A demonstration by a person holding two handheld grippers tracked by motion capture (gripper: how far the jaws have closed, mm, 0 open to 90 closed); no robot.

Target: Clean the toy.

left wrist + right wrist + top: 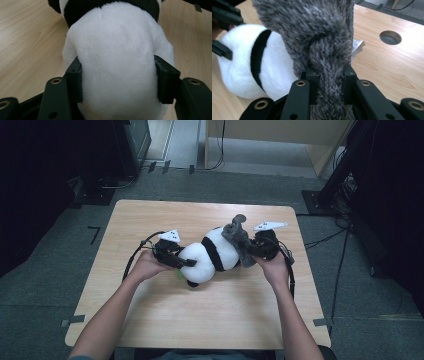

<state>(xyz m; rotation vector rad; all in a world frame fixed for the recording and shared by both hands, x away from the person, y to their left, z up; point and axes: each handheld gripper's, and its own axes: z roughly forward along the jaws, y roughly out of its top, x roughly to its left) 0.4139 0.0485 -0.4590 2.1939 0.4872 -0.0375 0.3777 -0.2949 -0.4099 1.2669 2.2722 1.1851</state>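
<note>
A black-and-white panda plush [215, 252] lies on its side in the middle of the wooden table [150, 220]. My left gripper [187, 263] reaches it from the left. In the left gripper view, the gripper [117, 80] has both pads pressed into the panda's white body [117, 50]. A grey furry plush [237, 237] rests against the panda's right end. My right gripper [252, 249] meets it from the right, and in the right gripper view the gripper [328, 82] is shut on a strip of the grey fur [319, 30]. The panda [242, 65] lies just behind it.
A round hole [390, 37] is cut in the tabletop beyond the grey plush, and a white tag [358, 46] sticks out beside it. A small green object [180, 275] peeks out below the left gripper. Dark equipment and cables stand on the floor around the table.
</note>
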